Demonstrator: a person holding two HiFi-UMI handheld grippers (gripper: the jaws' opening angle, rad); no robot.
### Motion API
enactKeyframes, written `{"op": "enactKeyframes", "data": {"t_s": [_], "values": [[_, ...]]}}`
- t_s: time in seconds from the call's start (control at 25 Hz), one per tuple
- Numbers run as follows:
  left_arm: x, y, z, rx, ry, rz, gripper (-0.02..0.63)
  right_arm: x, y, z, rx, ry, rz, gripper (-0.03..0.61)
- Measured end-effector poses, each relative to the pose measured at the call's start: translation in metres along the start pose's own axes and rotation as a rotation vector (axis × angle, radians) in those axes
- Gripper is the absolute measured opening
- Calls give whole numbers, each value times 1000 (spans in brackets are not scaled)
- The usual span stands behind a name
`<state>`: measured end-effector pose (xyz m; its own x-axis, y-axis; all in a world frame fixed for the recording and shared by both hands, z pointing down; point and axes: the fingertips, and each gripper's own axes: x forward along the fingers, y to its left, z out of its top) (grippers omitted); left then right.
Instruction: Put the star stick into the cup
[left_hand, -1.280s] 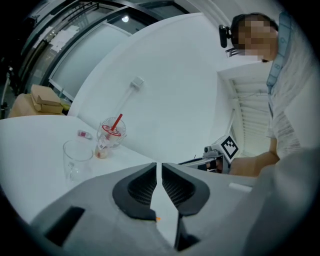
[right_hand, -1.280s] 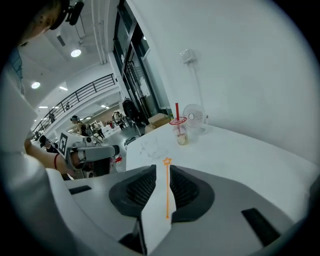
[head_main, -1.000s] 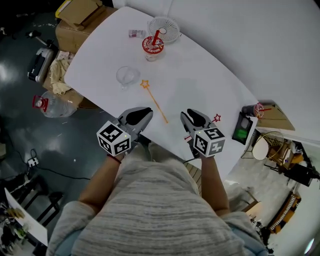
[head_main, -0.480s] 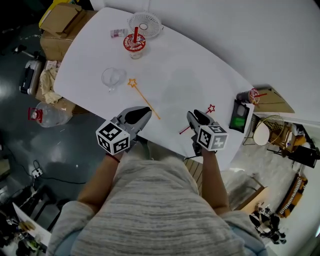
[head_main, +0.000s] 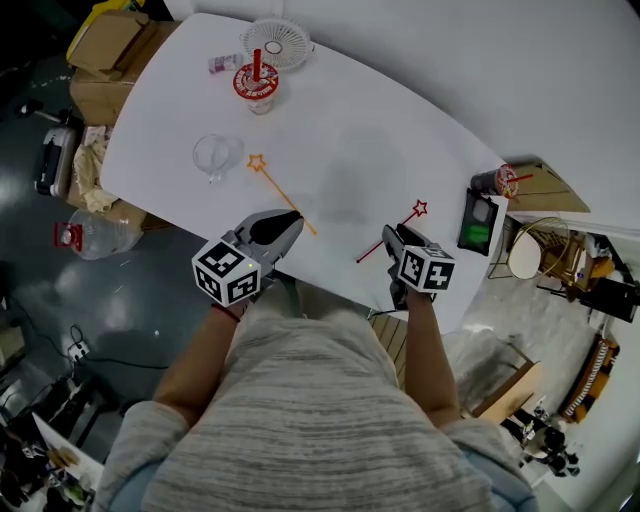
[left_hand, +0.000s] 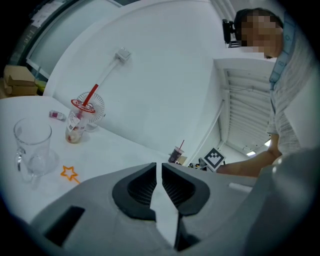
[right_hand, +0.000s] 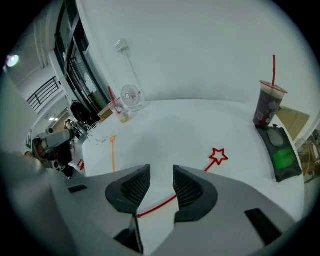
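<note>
A clear glass cup (head_main: 217, 155) (left_hand: 31, 146) stands at the table's left. An orange star stick (head_main: 280, 192) (left_hand: 69, 173) lies flat beside it, star end toward the cup. A red star stick (head_main: 392, 234) (right_hand: 210, 162) lies flat near the front right edge. My right gripper (head_main: 392, 236) (right_hand: 161, 170) hovers over its plain end; the jaws are opening and the pads stand clear of the stick, which runs on the table below them. My left gripper (head_main: 288, 222) (left_hand: 156, 166) is shut and empty, just behind the orange stick's tail.
At the far end stand a red-lidded drink with a straw (head_main: 254, 85), a small white fan (head_main: 276, 42) and a little bottle (head_main: 223, 63). A dark drink cup (head_main: 495, 181) and a black device with a green screen (head_main: 477, 220) sit at the right edge. Boxes lie on the floor at left.
The right gripper's jaws have spread and it has drawn back toward the table's front edge; the red stick lies more exposed ahead of it. The left gripper has hardly moved.
</note>
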<state>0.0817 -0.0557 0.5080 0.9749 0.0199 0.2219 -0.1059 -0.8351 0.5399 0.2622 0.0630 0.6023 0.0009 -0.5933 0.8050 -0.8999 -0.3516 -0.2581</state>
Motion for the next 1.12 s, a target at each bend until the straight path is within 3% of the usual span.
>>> {"op": "enactKeyframes", "data": {"t_s": [0.32, 0.6, 0.68, 0.92, 1.12], "values": [[2, 0, -3, -5, 14, -3, 26, 9, -35, -25, 164, 68, -82, 123], [3, -2, -8, -10, 21, -12, 26, 24, -55, -38, 493, 64, -52, 123], [3, -2, -8, -7, 24, -13, 26, 27, -59, -41, 539, 71, -63, 123], [0, -2, -8, -10, 17, -11, 26, 32, -67, -46, 502, 101, -165, 123], [-4, 1, -8, -14, 10, -8, 26, 33, -69, -48, 405, 148, -277, 103]]}}
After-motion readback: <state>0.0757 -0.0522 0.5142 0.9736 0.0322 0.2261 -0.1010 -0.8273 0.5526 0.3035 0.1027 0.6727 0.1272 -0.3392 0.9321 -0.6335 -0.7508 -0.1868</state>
